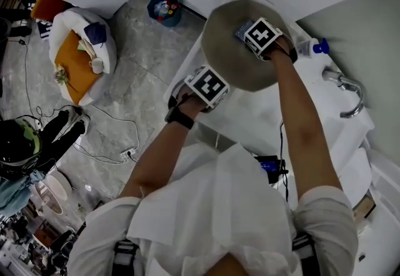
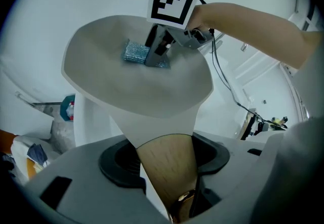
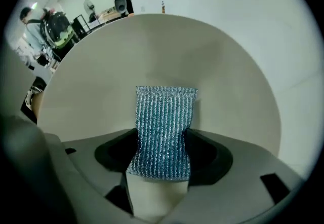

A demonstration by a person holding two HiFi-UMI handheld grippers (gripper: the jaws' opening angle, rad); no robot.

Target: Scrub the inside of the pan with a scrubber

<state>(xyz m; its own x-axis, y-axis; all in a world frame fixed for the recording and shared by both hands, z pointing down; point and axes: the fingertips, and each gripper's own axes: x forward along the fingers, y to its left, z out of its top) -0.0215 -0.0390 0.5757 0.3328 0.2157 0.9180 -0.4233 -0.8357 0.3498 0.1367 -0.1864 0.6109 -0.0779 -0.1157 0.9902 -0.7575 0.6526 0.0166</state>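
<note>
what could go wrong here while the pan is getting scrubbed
The left gripper clamps only the tapered wooden handle, so downward scrubbing pressure could twist or tip the round grey-beige pan. The right gripper pinches just one end of the blue sparkly mesh scrubber; a hard stroke might pull it free. The white bottle with a blue cap looks close to the pan's rim in the head view and could get knocked.

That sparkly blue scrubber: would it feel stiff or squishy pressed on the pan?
Probably squishy: the scrubber pinches in at the waist where the right gripper clamps it. Likely light too, since it looks like a small woven mesh pouch. Its ribbed, knitted surface should drag on the pan rather than slide freely.
</note>
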